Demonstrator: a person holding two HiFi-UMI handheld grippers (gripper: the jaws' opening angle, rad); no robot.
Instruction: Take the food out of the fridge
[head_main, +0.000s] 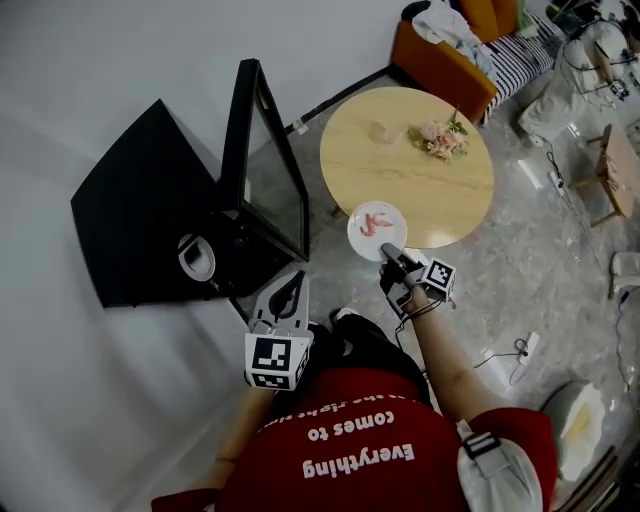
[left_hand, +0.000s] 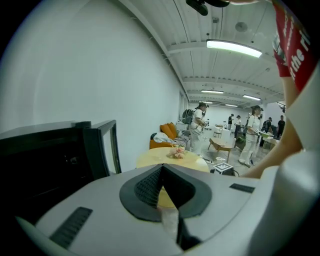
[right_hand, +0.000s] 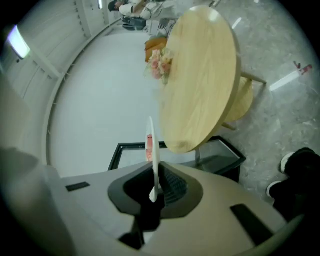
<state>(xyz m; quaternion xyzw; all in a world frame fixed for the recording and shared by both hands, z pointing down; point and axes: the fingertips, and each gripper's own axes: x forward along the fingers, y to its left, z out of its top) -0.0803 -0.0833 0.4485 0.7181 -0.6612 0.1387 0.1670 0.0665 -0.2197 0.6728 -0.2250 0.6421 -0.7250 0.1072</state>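
Note:
A white plate (head_main: 377, 228) with pink food (head_main: 373, 222) on it hovers at the near edge of the round wooden table (head_main: 420, 180). My right gripper (head_main: 392, 255) is shut on the plate's near rim. In the right gripper view the plate (right_hand: 151, 150) shows edge-on between the jaws (right_hand: 153, 172), with the food (right_hand: 148, 141) just visible. The black fridge (head_main: 150, 210) stands to the left with its glass door (head_main: 265, 160) swung open. My left gripper (head_main: 290, 288) hangs by the door's lower corner, its jaws (left_hand: 161, 167) together and holding nothing.
A white dish (head_main: 197, 258) sits inside the fridge. A pink flower bunch (head_main: 440, 138) lies on the table. An orange sofa (head_main: 440, 65) stands beyond it; cables and a wooden stool (head_main: 620, 170) are at the right. Several people (left_hand: 250, 135) stand far off.

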